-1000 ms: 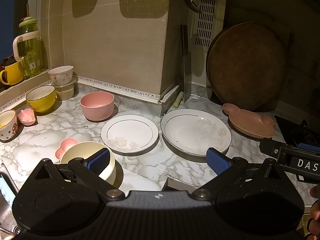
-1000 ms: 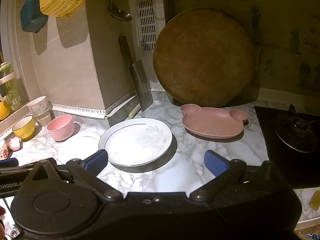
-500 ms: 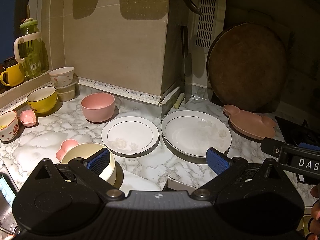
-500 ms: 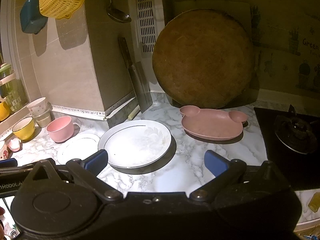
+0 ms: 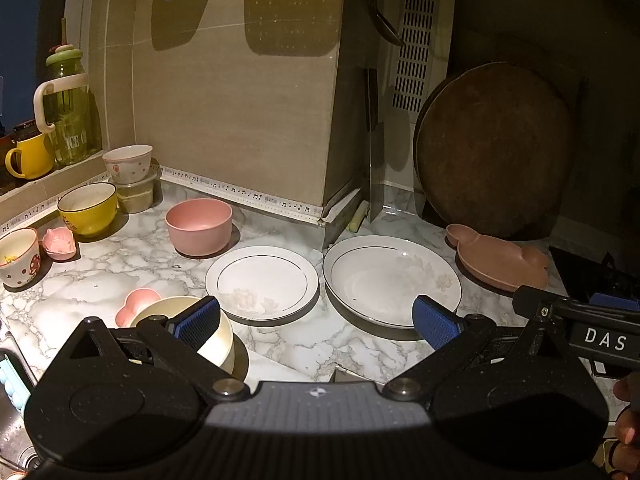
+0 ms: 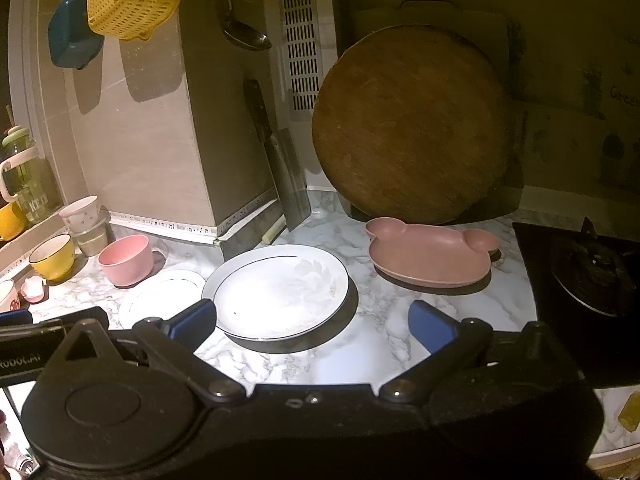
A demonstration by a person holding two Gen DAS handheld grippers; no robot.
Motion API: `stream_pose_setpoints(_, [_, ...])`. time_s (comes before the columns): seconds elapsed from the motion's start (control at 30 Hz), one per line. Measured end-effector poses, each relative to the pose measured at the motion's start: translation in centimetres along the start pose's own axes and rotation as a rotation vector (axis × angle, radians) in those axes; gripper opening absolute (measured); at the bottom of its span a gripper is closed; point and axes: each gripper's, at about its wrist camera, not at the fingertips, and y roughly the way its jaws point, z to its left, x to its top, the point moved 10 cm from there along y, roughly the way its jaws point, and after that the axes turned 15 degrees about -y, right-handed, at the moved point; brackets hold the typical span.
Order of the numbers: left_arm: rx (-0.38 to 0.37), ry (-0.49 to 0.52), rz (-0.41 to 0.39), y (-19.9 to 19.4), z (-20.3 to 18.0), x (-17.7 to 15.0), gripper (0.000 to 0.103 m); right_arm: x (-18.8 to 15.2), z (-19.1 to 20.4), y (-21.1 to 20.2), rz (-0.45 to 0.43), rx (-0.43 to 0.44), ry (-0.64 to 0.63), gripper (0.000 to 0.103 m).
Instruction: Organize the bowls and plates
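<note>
On the marble counter lie a small white plate (image 5: 262, 282), a larger white plate (image 5: 384, 276) to its right and a pink mouse-shaped plate (image 5: 500, 260) further right. A pink bowl (image 5: 199, 226) stands behind the small plate; a cream bowl (image 5: 218, 344) sits near the front left. My left gripper (image 5: 316, 322) is open and empty, hovering above the counter's front. My right gripper (image 6: 312, 326) is open and empty, in front of the larger plate (image 6: 276, 290) and the pink plate (image 6: 430, 256).
A yellow bowl (image 5: 88, 208), cups, a small pink dish (image 5: 60, 244) and a heart dish (image 5: 138, 304) crowd the left. A round wooden board (image 6: 412, 124) and a cleaver (image 6: 286, 182) lean on the wall. A gas stove (image 6: 592, 268) lies right.
Both grippers have drifted slightly; the views shifted a little. Nothing on the counter moved and both grippers stayed open.
</note>
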Motion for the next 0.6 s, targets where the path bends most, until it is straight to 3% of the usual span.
stream_pose_setpoints(0.6, [-0.008,0.000,-0.027,-0.46,-0.37,0.23,0.103,0.30,0.28,-0.15,-0.008,0.007,-0.004,0.102])
